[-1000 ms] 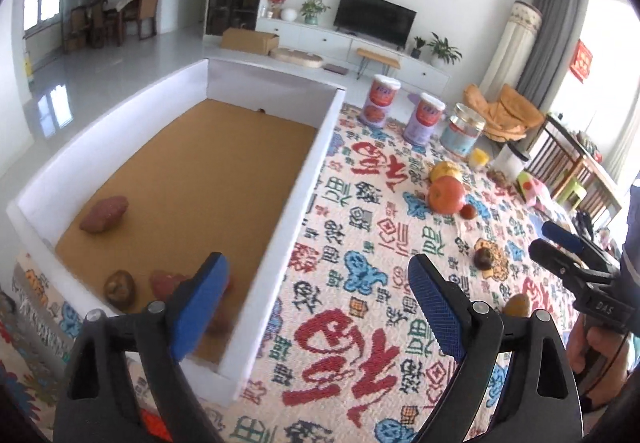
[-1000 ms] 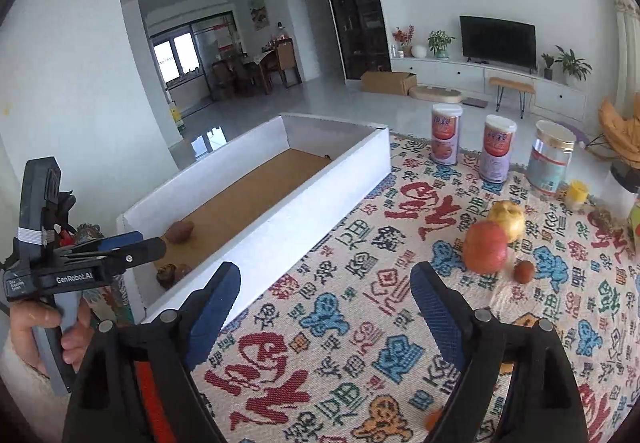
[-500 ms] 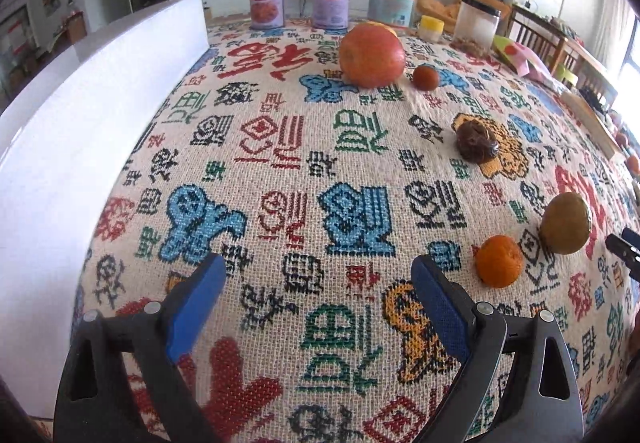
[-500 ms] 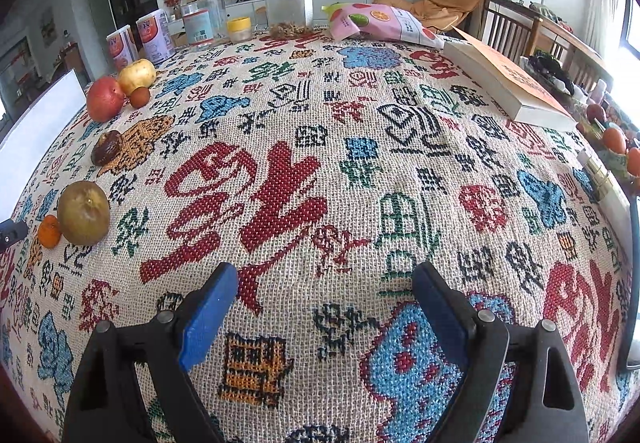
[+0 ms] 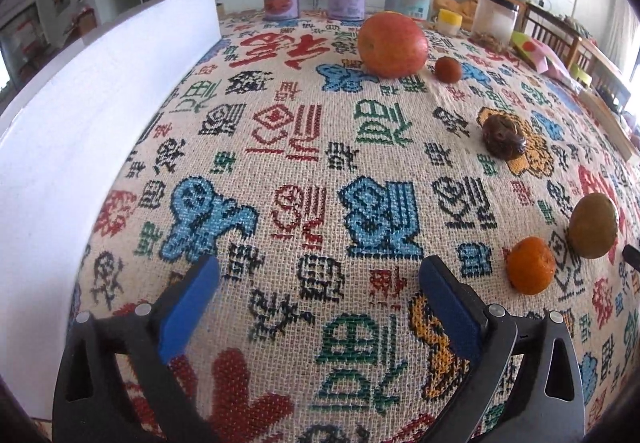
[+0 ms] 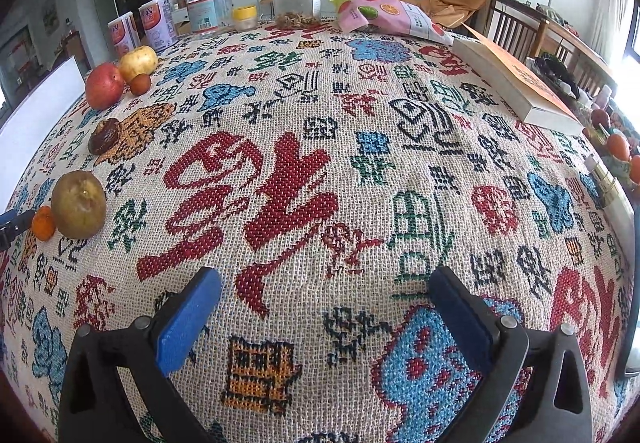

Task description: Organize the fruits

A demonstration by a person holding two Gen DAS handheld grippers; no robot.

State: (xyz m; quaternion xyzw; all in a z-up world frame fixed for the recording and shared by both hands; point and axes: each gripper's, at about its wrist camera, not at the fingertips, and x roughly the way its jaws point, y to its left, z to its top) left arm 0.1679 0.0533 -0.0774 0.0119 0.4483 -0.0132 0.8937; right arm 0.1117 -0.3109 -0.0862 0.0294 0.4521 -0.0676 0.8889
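Orange tangerine (image 5: 531, 265) is sitting lower right of the left gripper (image 5: 318, 289), nearest it. Both grippers' jaws, just widening, are gaping empty; the right gripper (image 6: 326, 301) is hanging farther off.

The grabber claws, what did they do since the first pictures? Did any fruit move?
Both swung away from the white box and dropped low over the tablecloth. The left gripper and right gripper have just been opening wider, with nothing between their jaws. No fruit was picked up: the red apple, small orange and brown-green fruit lie where they were.
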